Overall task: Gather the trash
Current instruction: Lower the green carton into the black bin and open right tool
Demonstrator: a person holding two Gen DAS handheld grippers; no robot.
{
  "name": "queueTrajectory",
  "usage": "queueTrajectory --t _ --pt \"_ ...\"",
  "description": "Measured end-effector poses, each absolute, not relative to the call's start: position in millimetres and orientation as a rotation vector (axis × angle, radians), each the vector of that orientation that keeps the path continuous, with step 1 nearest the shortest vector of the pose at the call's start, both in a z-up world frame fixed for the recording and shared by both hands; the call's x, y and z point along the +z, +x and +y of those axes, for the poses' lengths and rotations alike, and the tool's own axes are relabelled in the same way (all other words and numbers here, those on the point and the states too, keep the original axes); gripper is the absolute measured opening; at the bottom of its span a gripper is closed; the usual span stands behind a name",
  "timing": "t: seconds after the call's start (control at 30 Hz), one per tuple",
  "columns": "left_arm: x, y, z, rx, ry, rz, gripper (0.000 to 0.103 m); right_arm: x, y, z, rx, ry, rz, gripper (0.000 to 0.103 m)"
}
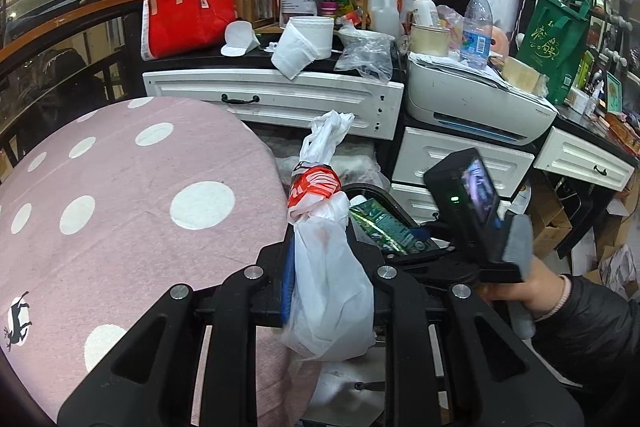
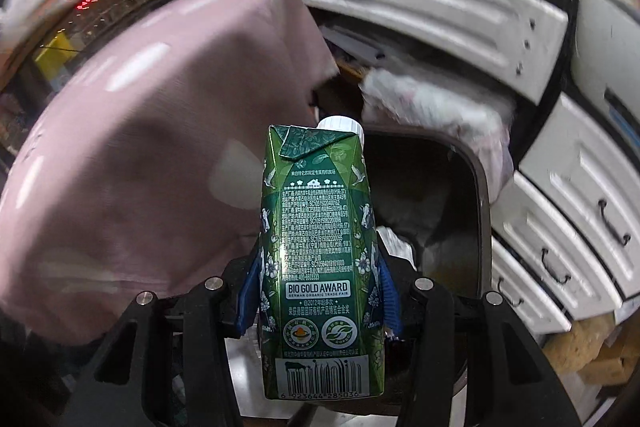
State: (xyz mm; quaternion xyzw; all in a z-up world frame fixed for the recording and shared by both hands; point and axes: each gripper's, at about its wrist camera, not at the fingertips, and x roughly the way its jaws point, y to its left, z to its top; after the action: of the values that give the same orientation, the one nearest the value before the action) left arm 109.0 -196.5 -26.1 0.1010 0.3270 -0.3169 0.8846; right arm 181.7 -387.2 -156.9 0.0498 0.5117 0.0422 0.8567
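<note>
Between the blue pads of the right gripper (image 2: 318,291), a green milk carton (image 2: 320,259) is being clenched upright, its white cap pointing toward the dark bin (image 2: 476,195) that is sitting just beyond it, below the white drawers (image 2: 560,211). From the other side, that same carton (image 1: 384,227) is hanging over the bin's opening, so I judge this piece is about to be dropped but is not yet let go. Just beside it, the left gripper (image 1: 330,267) is squeezing a knotted white plastic bag (image 1: 328,267) with a red printed band, holding it next to the pink dotted cushion (image 1: 120,207). Two pieces are therefore in hand and none visibly released. Farther back, on the black counter (image 1: 192,61), a toilet roll (image 1: 304,41), crumpled clear plastic (image 1: 366,51) and a water bottle (image 1: 476,27) are waiting, so more collecting probably remains.
</note>
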Motion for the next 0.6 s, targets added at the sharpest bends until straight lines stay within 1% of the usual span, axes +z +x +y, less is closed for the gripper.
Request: queueTrajectory --t 0.37,0.6 --pt "-34 104 -206 -0.691 0.225 0.699 0.021 -217 190 -401 -0.006 0.108 1.2 0.048" --pt "-37 100 -212 -0.71 0.234 0.708 0.021 -224 189 -406 -0.029 0.109 1.216 0.048"
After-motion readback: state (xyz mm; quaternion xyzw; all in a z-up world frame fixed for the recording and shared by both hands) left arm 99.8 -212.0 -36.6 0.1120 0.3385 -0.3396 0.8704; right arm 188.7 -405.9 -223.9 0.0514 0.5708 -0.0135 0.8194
